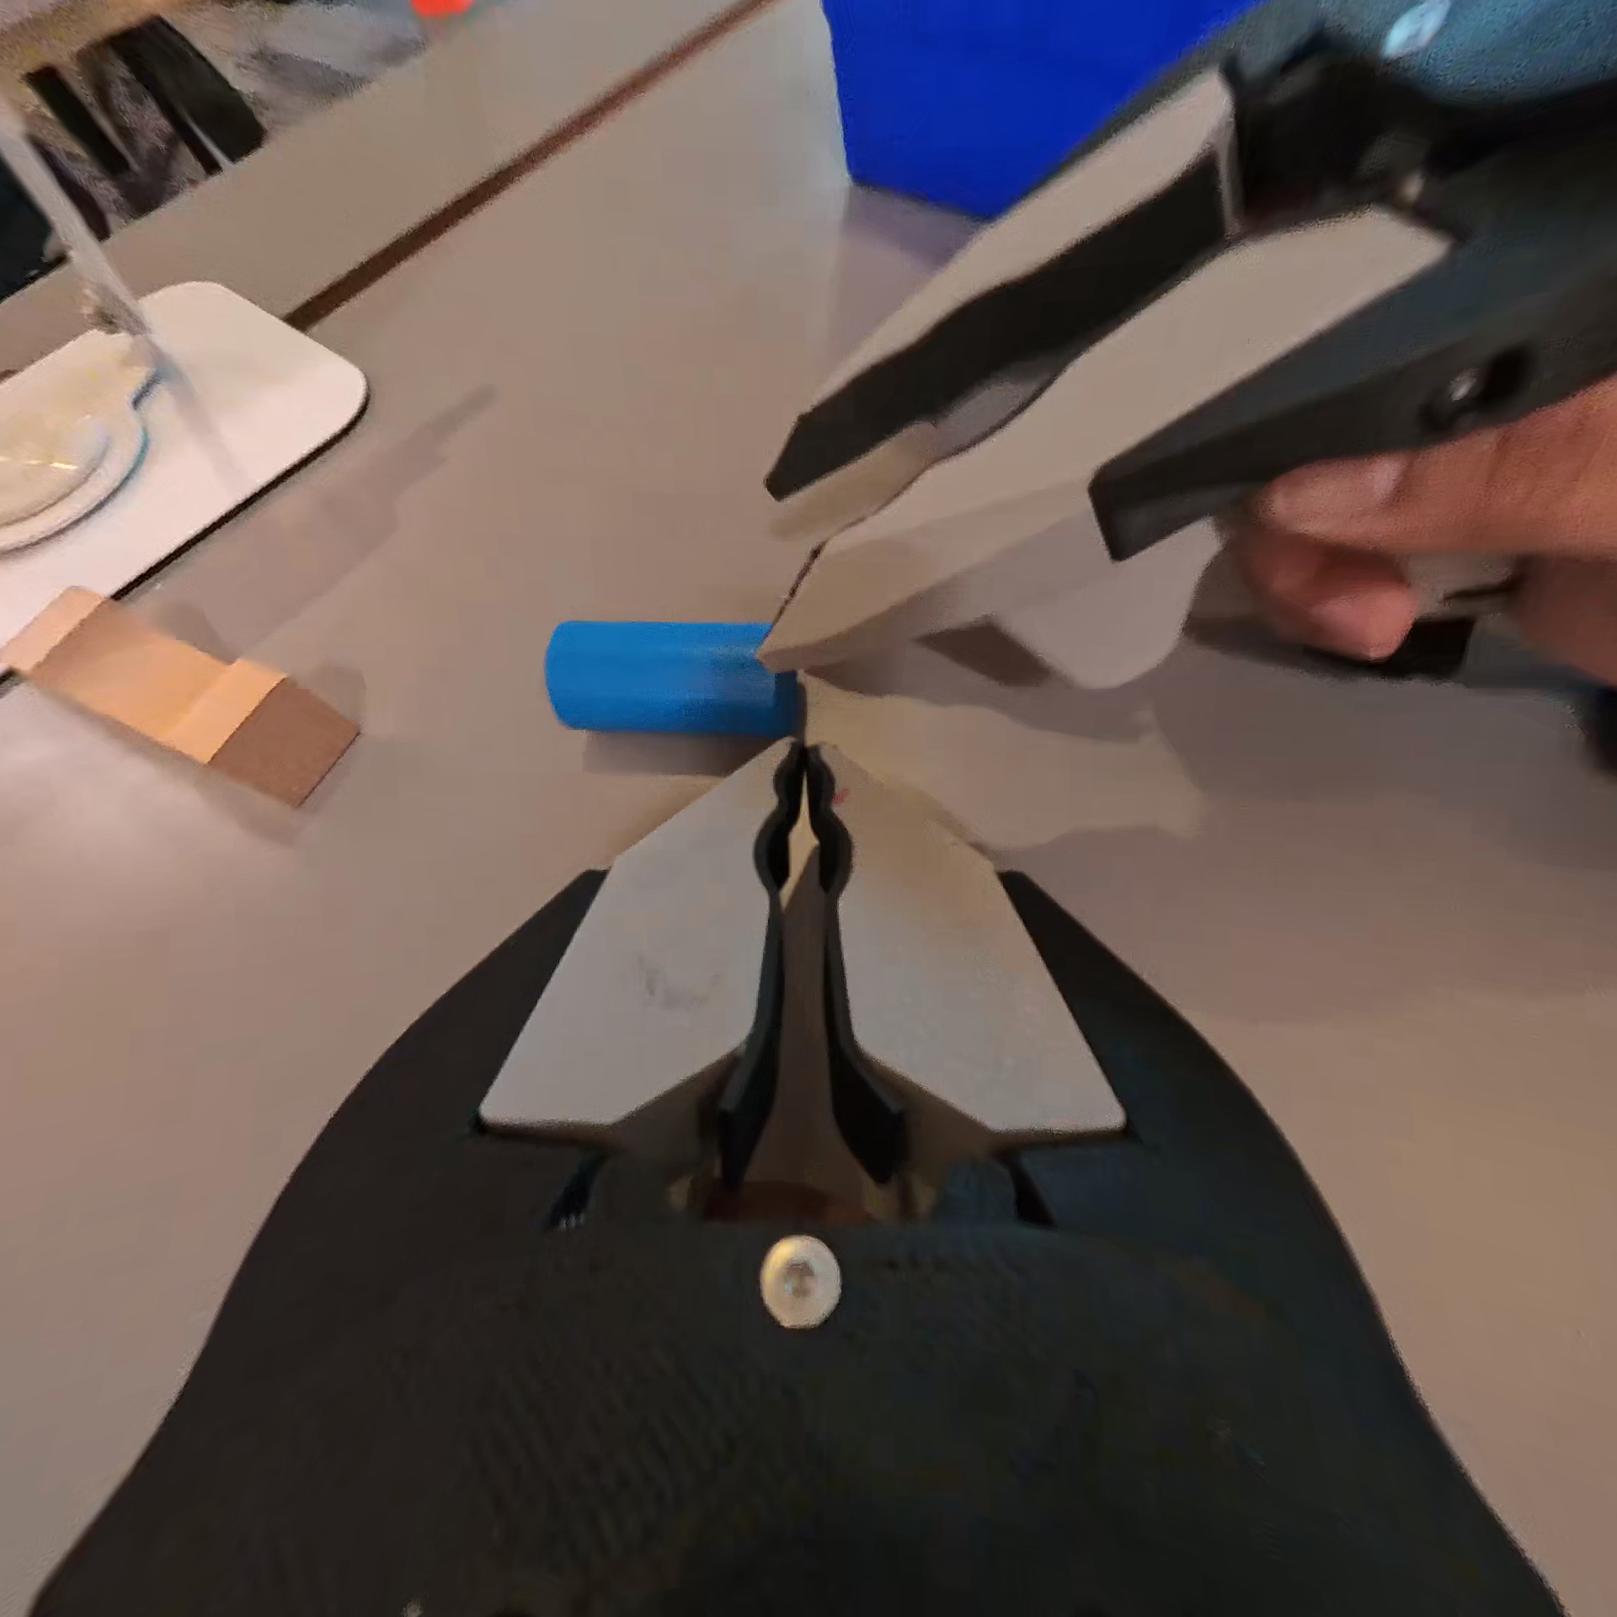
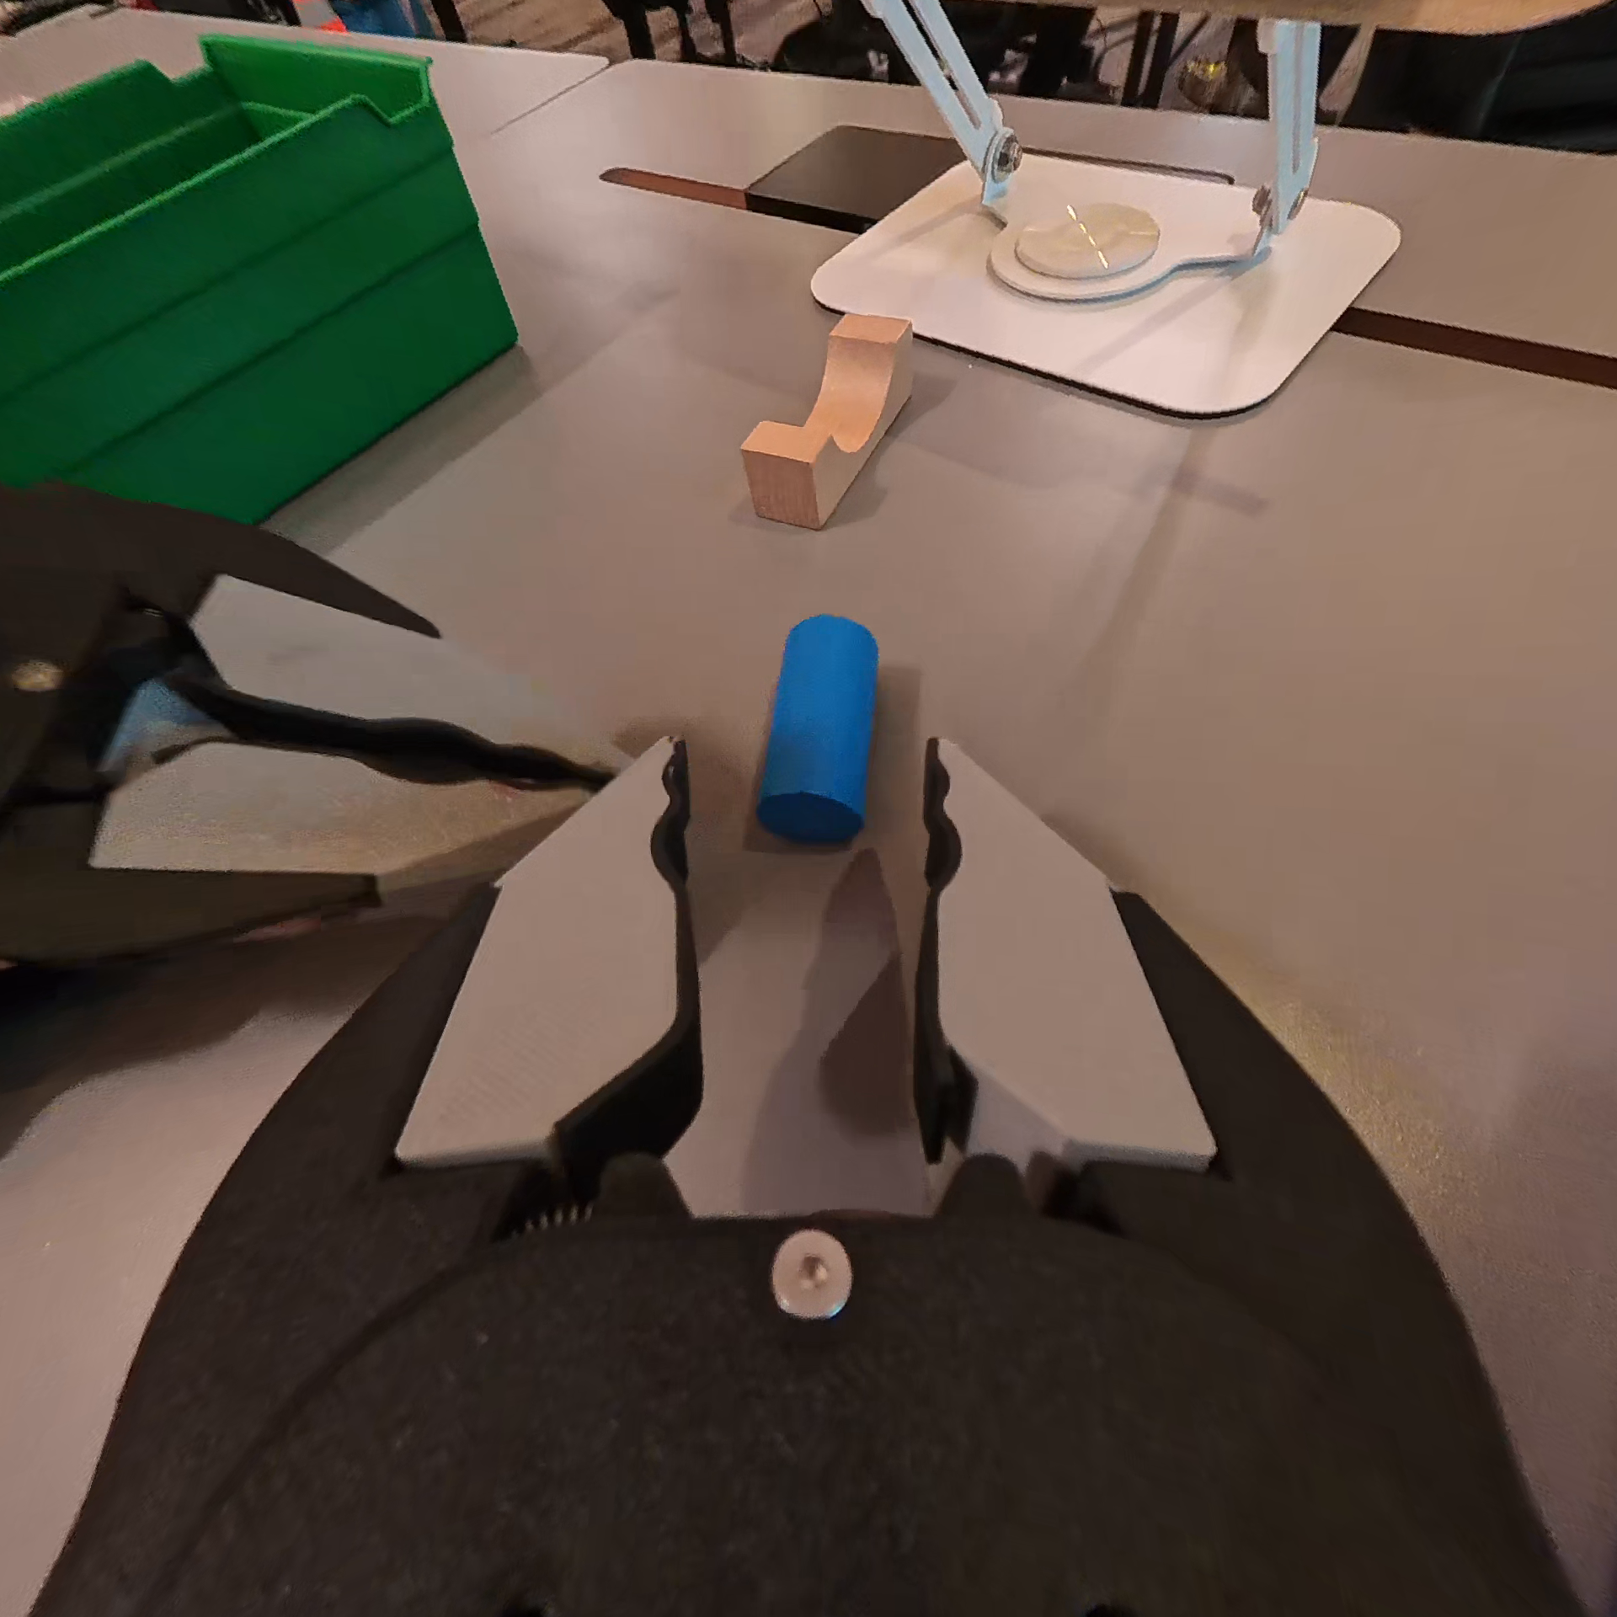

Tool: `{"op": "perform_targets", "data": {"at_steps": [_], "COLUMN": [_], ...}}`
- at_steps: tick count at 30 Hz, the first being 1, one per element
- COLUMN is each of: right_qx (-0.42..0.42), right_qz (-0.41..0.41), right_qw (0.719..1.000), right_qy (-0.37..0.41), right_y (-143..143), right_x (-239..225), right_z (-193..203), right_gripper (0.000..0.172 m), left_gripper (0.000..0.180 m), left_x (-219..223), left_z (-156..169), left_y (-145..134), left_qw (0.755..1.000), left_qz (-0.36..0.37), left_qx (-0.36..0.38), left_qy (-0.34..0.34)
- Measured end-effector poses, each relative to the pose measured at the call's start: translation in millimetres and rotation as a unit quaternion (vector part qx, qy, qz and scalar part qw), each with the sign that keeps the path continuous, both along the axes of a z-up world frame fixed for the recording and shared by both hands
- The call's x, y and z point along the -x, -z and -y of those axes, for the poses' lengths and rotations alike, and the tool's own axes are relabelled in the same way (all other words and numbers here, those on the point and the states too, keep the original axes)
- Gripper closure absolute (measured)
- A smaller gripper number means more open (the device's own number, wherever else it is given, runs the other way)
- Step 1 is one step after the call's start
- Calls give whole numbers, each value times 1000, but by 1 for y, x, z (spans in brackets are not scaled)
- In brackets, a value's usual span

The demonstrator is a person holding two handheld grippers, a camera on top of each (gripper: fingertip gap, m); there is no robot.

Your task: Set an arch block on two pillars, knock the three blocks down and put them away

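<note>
The right tongs are spread wide, nothing gripped, with the near end of the blue cylinder lying between the tips, clear of both pads. The left tongs are pinched shut on nothing, just beside that cylinder's end. The cylinder is seen lying on its side on the grey bench; farther off, the wooden arch block lies toppled, with the green bin at far left. The cylinder is judged light, rigid and liable to roll, so its curved sides, mid-length, are best squeezed.
</note>
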State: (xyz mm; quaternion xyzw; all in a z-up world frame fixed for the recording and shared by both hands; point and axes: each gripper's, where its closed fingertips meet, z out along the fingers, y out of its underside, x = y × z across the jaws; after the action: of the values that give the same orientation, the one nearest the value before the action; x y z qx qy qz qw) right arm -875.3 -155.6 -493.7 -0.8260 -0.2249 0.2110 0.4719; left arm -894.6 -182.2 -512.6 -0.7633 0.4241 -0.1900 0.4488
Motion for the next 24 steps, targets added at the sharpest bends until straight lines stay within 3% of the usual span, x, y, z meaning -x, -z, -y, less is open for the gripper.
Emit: {"op": "perform_targets", "data": {"at_steps": [3,6,9,13,15,24], "right_qx": [21,62,100,97,107,93], "right_qz": [7,17,36,46,54,52], "right_qw": [1000,998,994,994,993,994], "right_qy": [8,9,5,21,-1,-8], "right_y": [10,27,42,43,47,43], "right_x": [-4,-4,-4,-11,-10,-8], "right_z": [-2,-2,-1,-5,0,1], "right_gripper": [117,104,104,125,172,169], "left_gripper": [180,180,180,180,180,180], "left_x": [13,17,16,12,11,13], "left_z": [-9,-12,-10,-7,-6,-6], "left_y": [3,2,2,6,6,6], "left_qw": [999,997,998,999,999,999], "left_qz": [11,29,22,-4,-10,-2], "left_qx": [27,45,39,25,20,28], "left_qy": [-40,-50,-44,-33,-31,-33]}}
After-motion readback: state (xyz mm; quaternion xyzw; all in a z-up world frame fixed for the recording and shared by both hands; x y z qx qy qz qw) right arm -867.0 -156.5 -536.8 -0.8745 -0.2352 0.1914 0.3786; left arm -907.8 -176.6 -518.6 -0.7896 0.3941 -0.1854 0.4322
